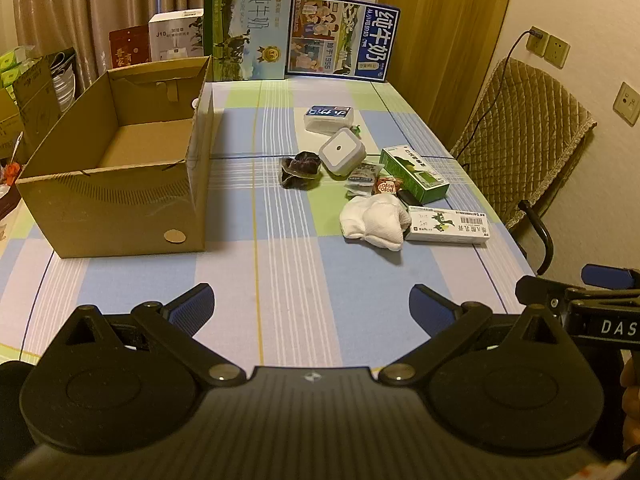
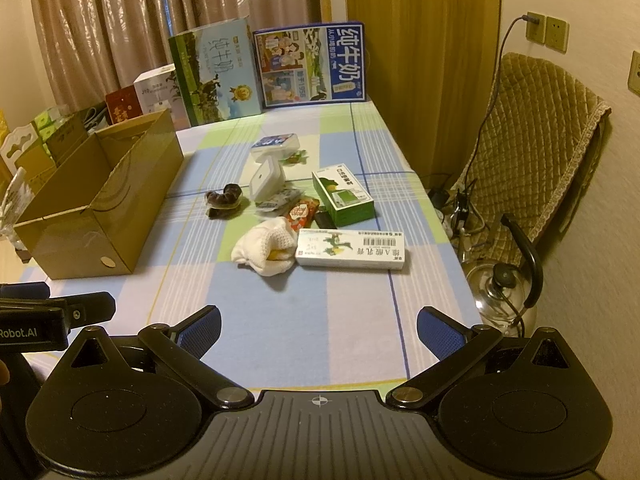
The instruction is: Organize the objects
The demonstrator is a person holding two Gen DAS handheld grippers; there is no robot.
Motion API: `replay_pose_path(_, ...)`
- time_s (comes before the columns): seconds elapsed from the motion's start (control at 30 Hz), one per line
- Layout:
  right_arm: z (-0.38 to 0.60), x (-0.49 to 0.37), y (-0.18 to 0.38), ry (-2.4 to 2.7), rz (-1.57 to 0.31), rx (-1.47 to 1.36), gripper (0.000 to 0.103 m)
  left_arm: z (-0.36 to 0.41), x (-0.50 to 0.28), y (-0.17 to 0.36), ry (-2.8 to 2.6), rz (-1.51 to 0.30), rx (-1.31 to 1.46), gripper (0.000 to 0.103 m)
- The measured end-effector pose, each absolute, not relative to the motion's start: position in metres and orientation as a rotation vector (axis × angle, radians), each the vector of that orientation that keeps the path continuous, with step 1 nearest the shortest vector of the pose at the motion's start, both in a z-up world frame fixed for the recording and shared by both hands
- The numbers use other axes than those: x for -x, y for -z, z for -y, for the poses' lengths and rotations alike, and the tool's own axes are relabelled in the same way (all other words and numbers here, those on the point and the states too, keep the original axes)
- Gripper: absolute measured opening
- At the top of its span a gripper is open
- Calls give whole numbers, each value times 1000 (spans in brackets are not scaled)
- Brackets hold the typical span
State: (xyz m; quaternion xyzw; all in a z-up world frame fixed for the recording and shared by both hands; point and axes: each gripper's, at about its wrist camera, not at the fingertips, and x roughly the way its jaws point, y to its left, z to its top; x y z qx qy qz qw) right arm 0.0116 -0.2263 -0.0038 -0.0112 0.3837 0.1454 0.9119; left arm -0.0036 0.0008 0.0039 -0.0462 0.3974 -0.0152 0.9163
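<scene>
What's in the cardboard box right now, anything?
Empty as far as visible: the cardboard box is open-topped, its bare brown floor shows, and the loose items lie outside on the tablecloth.

Both tools are matte black plastic. The left gripper [image 1: 310, 306] and right gripper [image 2: 319, 326] each carry two fingers with ribbed blue pads [image 1: 430, 312], driven by angled links with silver pivot screws over round housings. White lettering reads "DAS" and "Robot.AI"; the ridged base bears a small crosshair mark.
</scene>
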Motion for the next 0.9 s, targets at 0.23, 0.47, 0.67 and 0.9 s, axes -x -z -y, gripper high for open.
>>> replay_pose_path(0.23,226,-12,4,-300,-791,23,101,-1,3,-4,31,-817,95,102)
replay_pose_path(0.47,226,-12,4,-300,-792,24,101,-2,4,-3,30,-817,95,102)
replay_pose_path(0.67,226,-12,5,-299,-793,25,101,-2,3,-1,29,-821,96,102)
replay_pose_path(0.9,229,-12,13,-300,-800,40,101,-2,-1,2,27,-822,76,102)
